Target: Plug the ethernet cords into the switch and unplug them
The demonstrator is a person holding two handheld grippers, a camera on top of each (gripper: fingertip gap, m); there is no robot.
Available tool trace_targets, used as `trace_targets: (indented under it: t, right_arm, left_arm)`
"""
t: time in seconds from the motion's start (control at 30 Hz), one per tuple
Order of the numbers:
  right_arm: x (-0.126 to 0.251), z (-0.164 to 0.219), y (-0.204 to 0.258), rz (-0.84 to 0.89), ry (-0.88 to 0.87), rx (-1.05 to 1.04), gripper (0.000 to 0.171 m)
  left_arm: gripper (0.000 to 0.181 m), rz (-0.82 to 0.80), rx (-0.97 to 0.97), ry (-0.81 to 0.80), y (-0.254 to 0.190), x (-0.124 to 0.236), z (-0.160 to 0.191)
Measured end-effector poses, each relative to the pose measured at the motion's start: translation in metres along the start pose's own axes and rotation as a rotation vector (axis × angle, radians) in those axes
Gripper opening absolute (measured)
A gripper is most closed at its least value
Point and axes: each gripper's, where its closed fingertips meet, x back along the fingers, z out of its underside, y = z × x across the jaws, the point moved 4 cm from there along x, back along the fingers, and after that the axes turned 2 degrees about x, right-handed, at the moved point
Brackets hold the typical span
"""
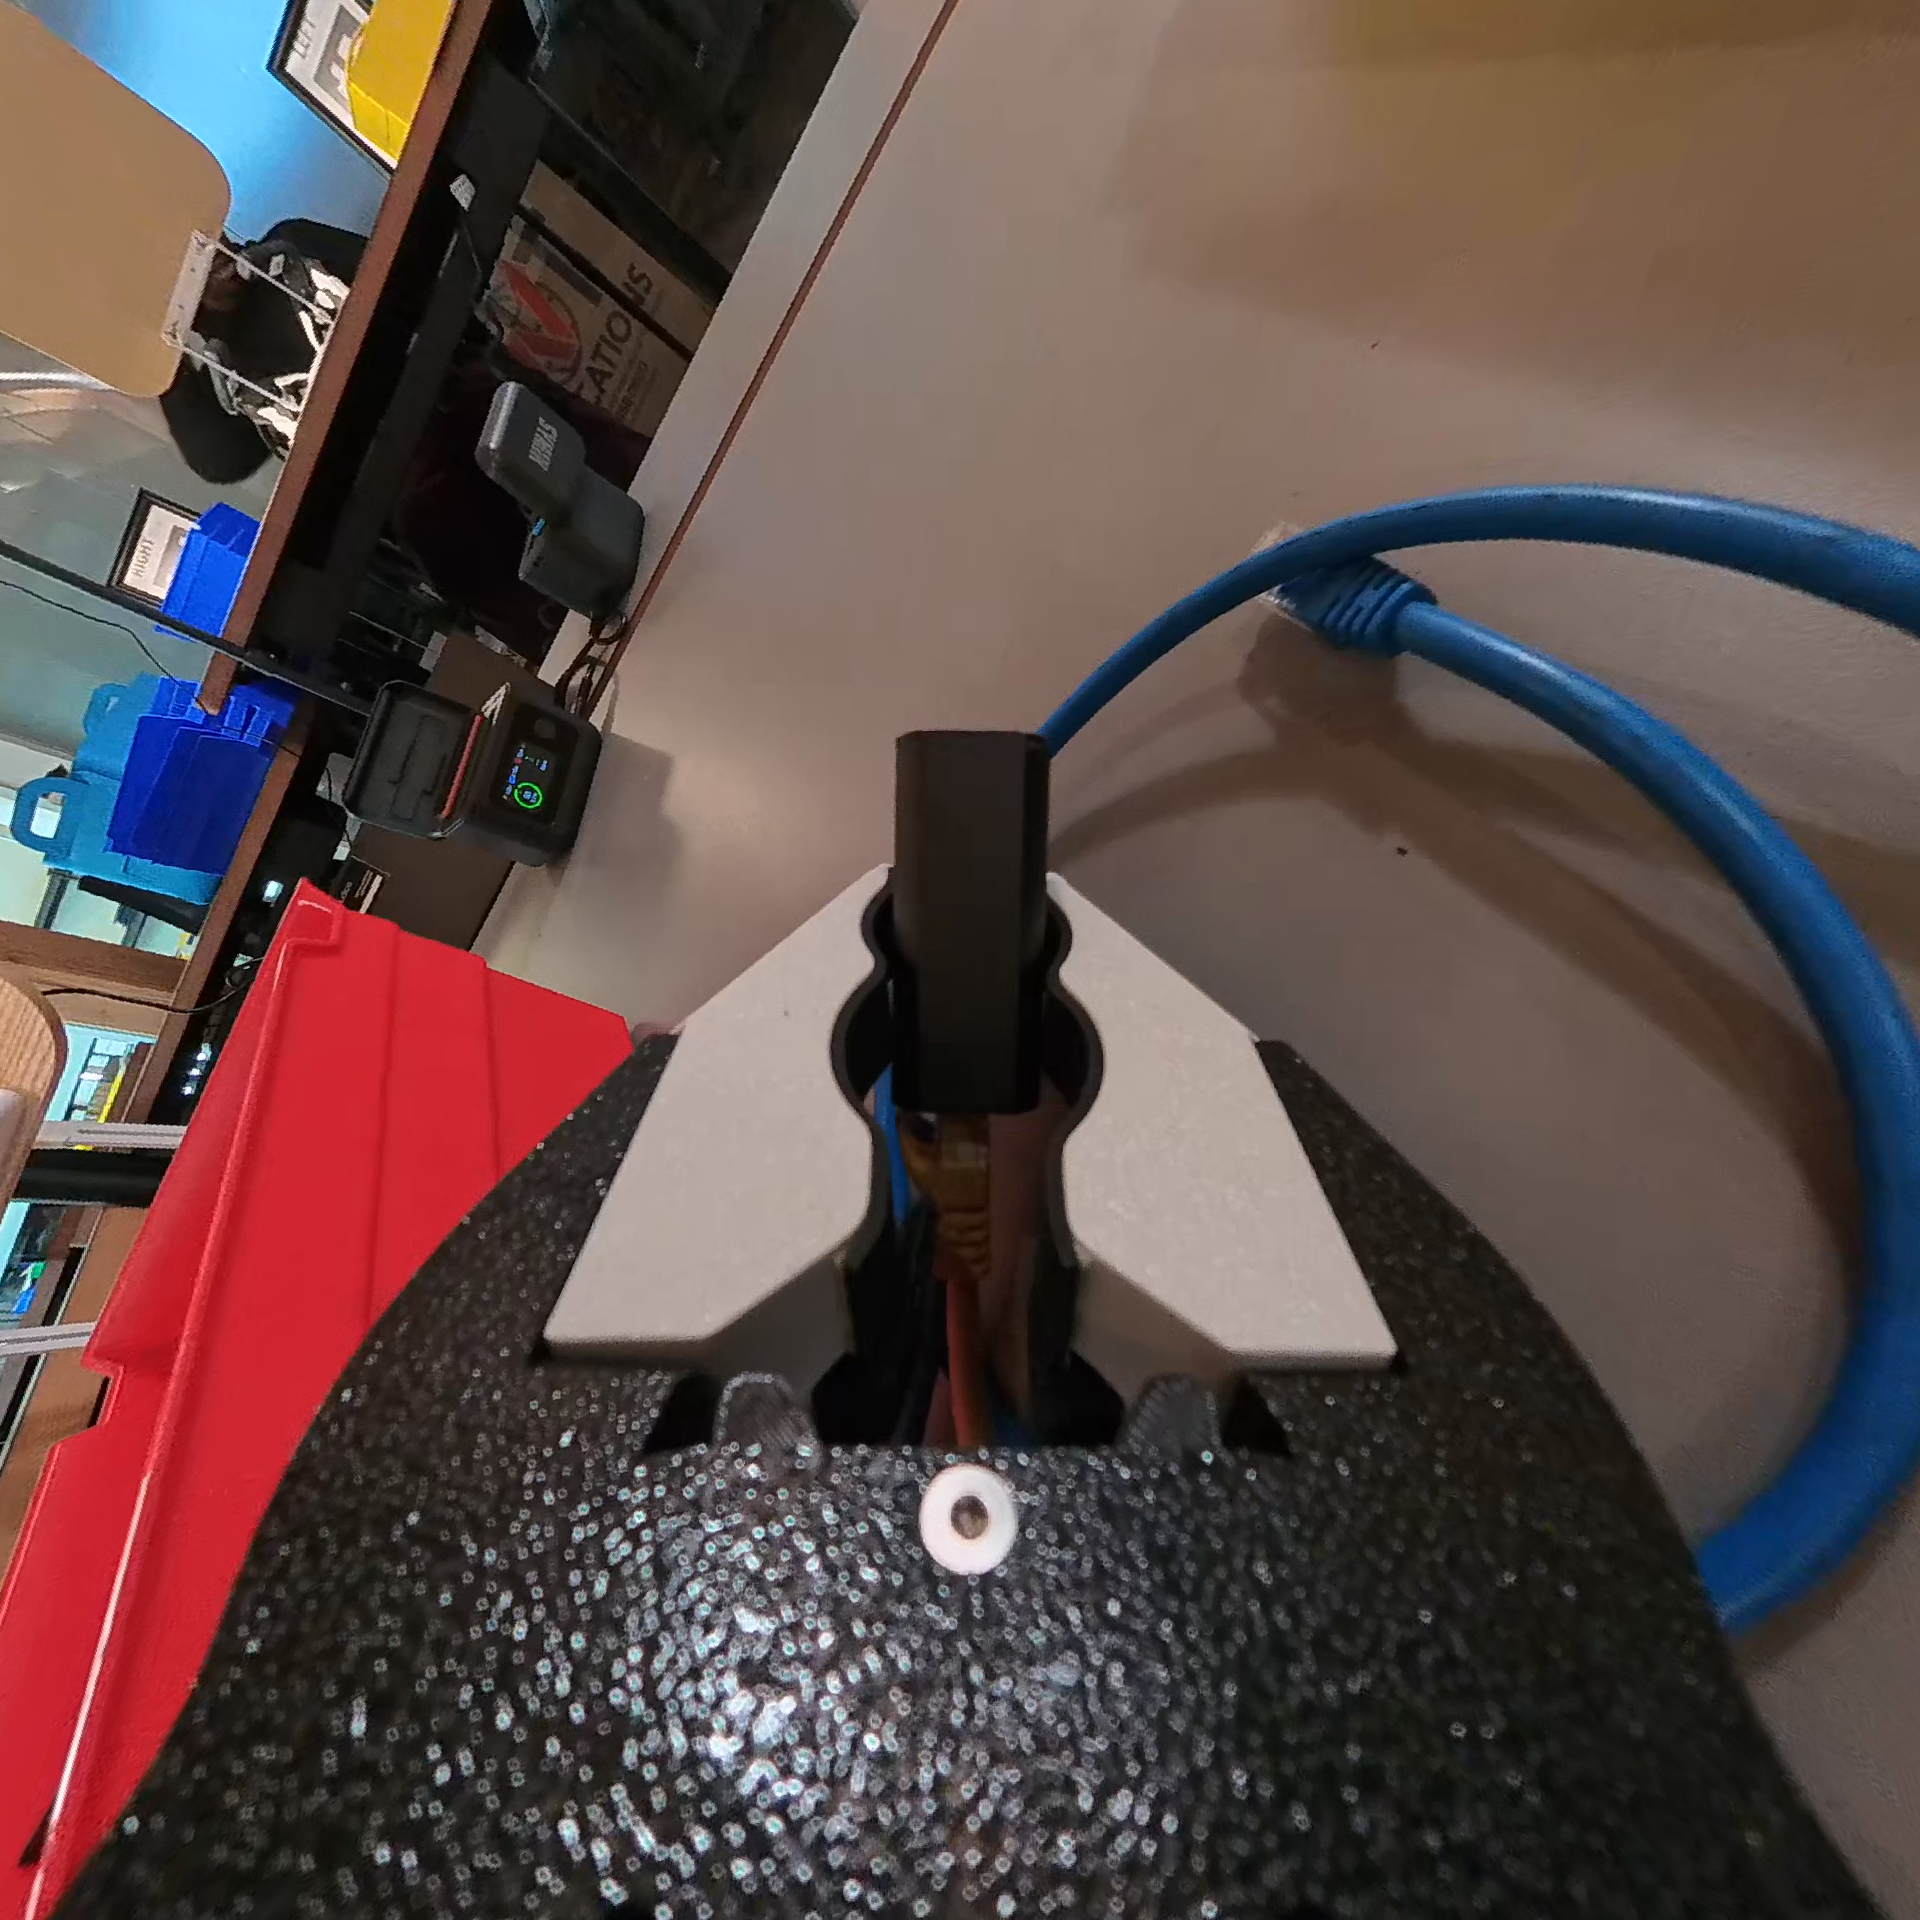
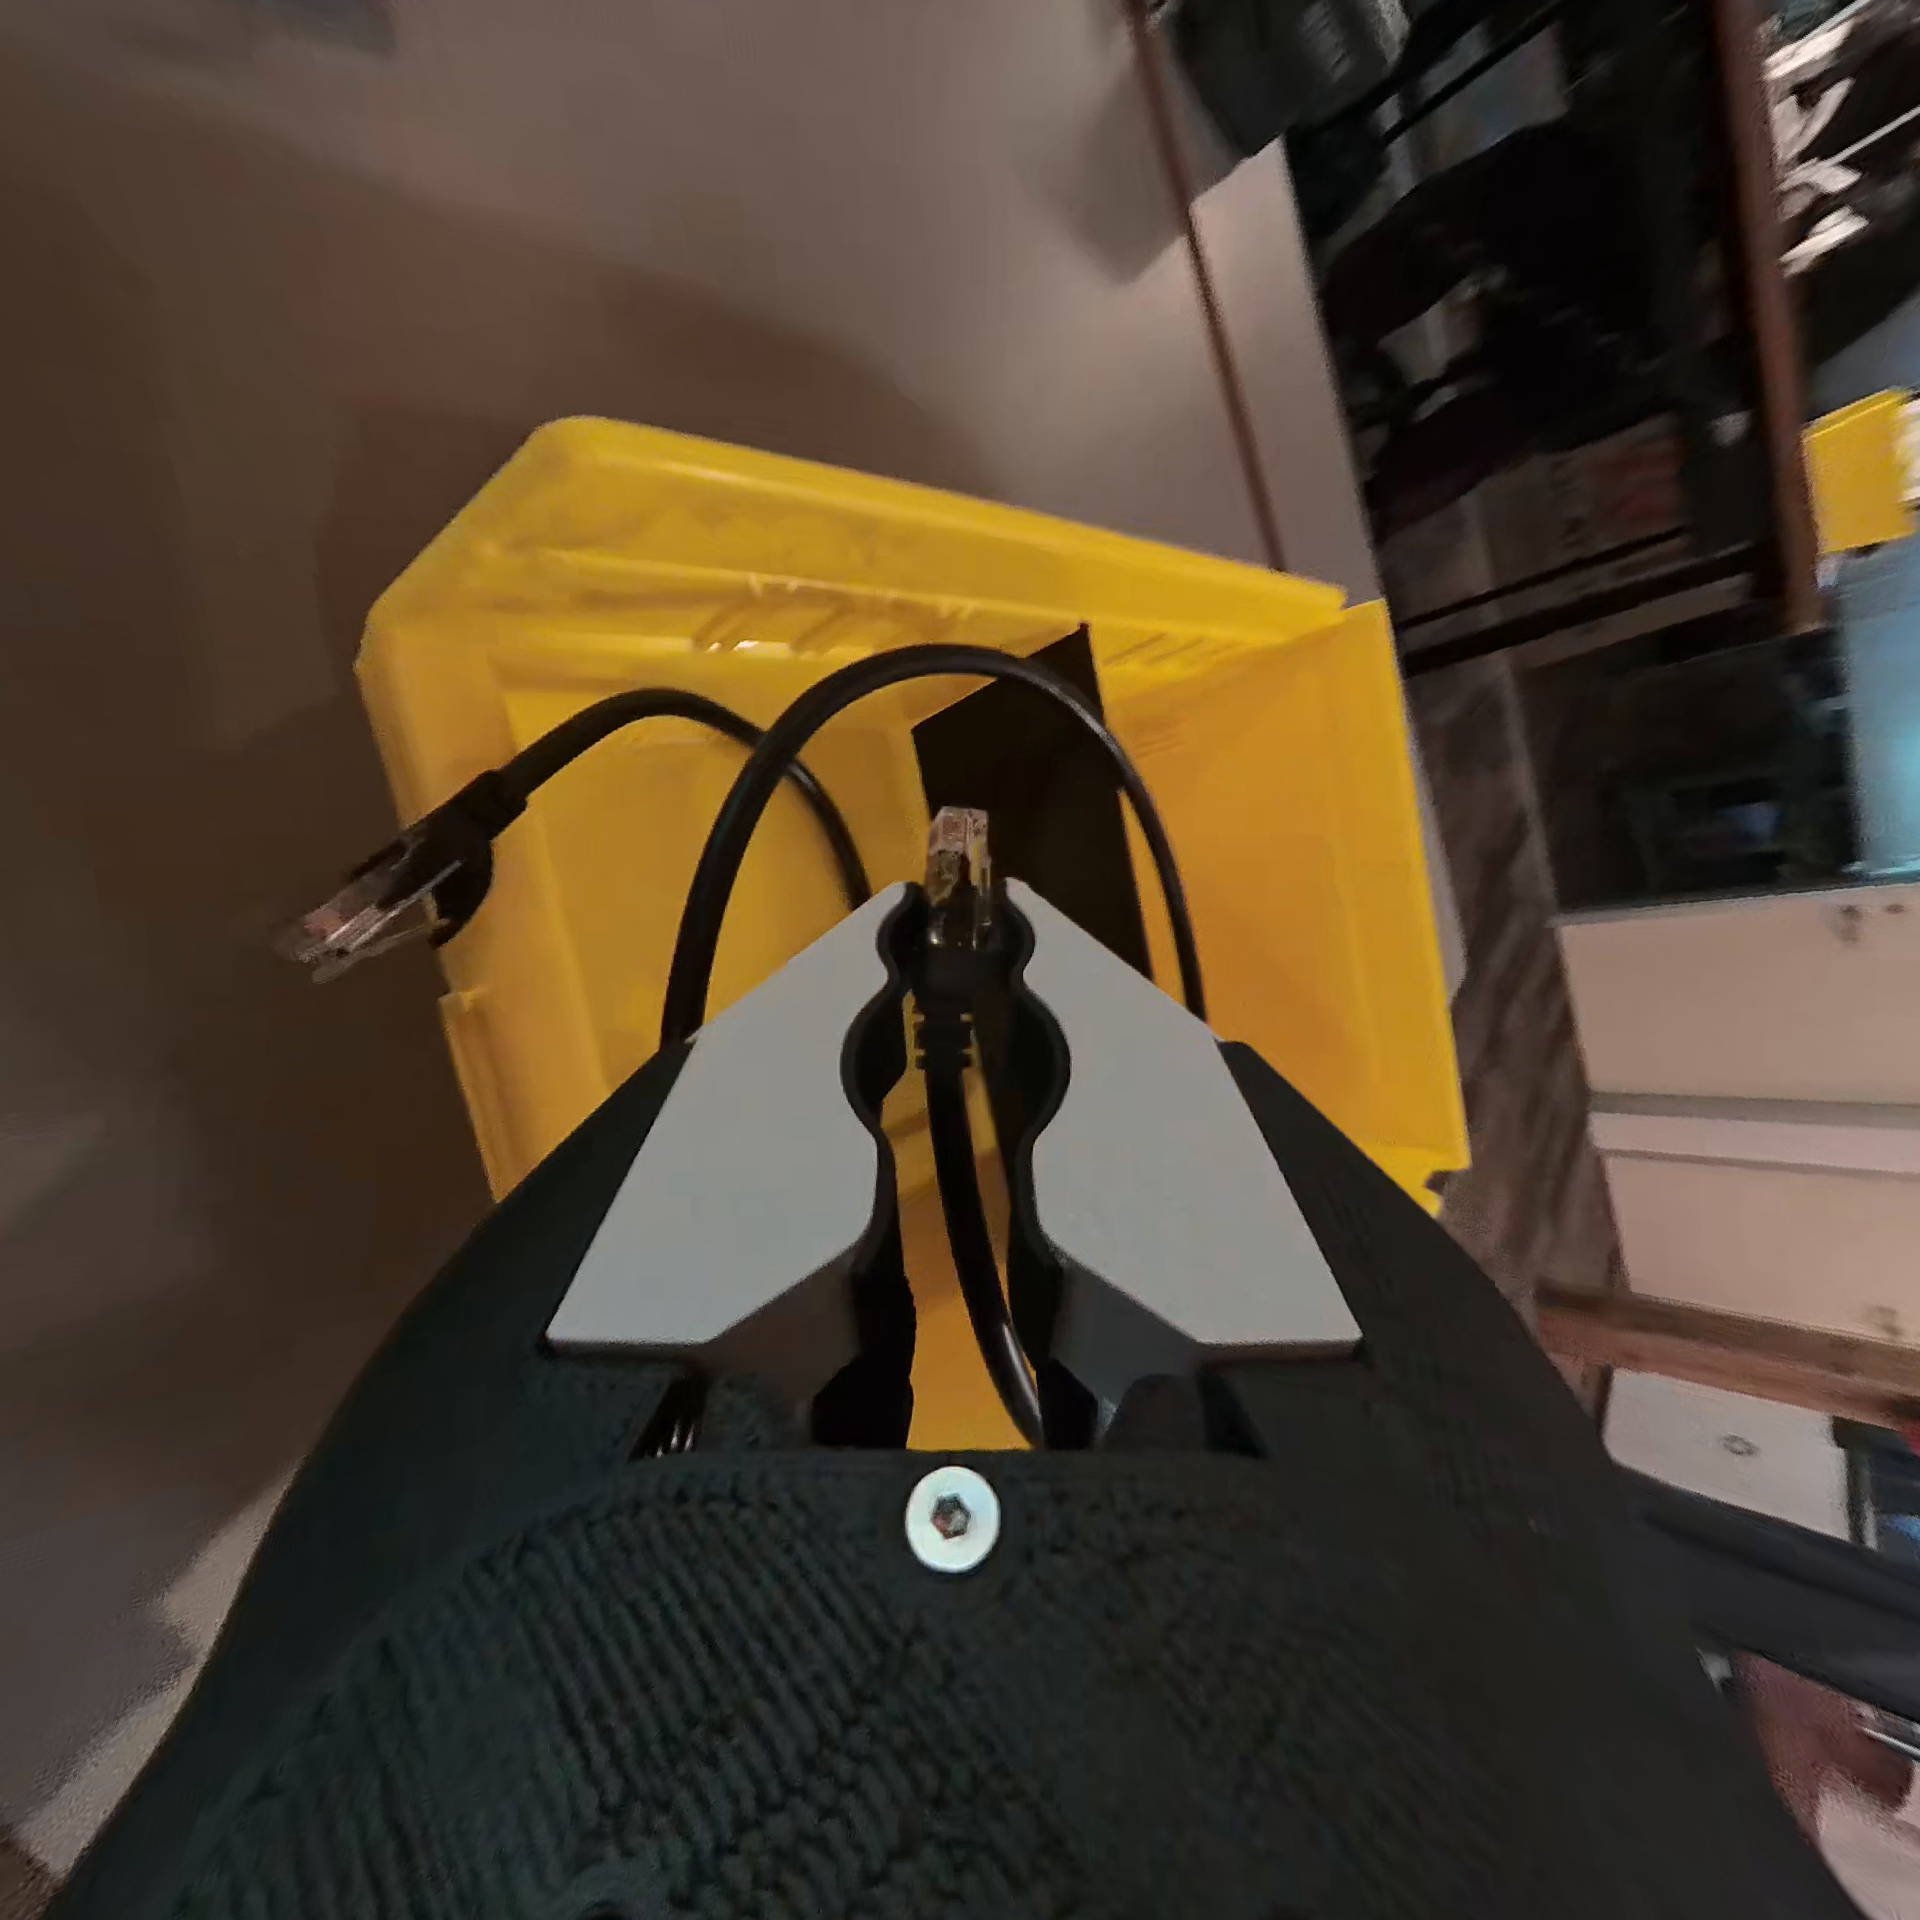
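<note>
My left gripper (image 1: 971,904) is shut on the black switch (image 1: 966,831), a narrow box that sticks out forward past the fingertips. An orange plug on a red cord (image 1: 961,1216) meets the switch's near end between the fingers. A blue ethernet cord (image 1: 1714,831) loops over the table on the right; one end runs behind the switch, and its other plug (image 1: 1351,608) lies loose. My right gripper (image 2: 961,904) is shut on the plug (image 2: 958,852) of a black ethernet cord (image 2: 935,665). That cord arches up, and its other plug (image 2: 364,914) hangs free at the left.
A yellow bin (image 2: 1299,883) with a black divider (image 2: 1039,779) lies behind the right gripper. A red bin (image 1: 312,1195) stands close on the left gripper's left. Black devices (image 1: 468,774) sit near the beige table's edge (image 1: 727,416), with shelves beyond.
</note>
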Motion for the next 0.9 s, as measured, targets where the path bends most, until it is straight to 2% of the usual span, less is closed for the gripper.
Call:
trace_targets:
  t: [0.33, 0.6, 0.7, 0.8, 0.83, 0.9]
  right_arm:
    - [-0.005, 0.012, 0.016, -0.229, 0.142, -0.085, 0.008]
    - [0.007, 0.013, 0.004, -0.252, 0.178, -0.146, 0.045]
    - [0.019, 0.022, 0.007, -0.364, 0.27, -0.194, 0.068]
    - [0.031, 0.026, 0.004, -0.468, 0.344, -0.319, 0.11]
    - [0.033, 0.026, 0.002, -0.486, 0.352, -0.338, 0.118]
    - [0.036, 0.027, -0.008, -0.461, 0.371, -0.34, 0.123]
  left_arm:
    - [0.022, 0.003, -0.002, -0.001, 0.0, 0.0, -0.001]
    - [0.022, 0.009, -0.007, -0.001, -0.001, 0.0, -0.002]
    - [0.022, 0.01, -0.01, 0.001, -0.001, -0.001, -0.002]
    - [0.022, 0.011, -0.012, 0.002, -0.001, 0.0, -0.002]
    - [0.022, 0.011, -0.012, 0.002, -0.001, 0.0, -0.002]
    - [0.022, 0.012, -0.011, 0.0, -0.001, 0.0, -0.003]
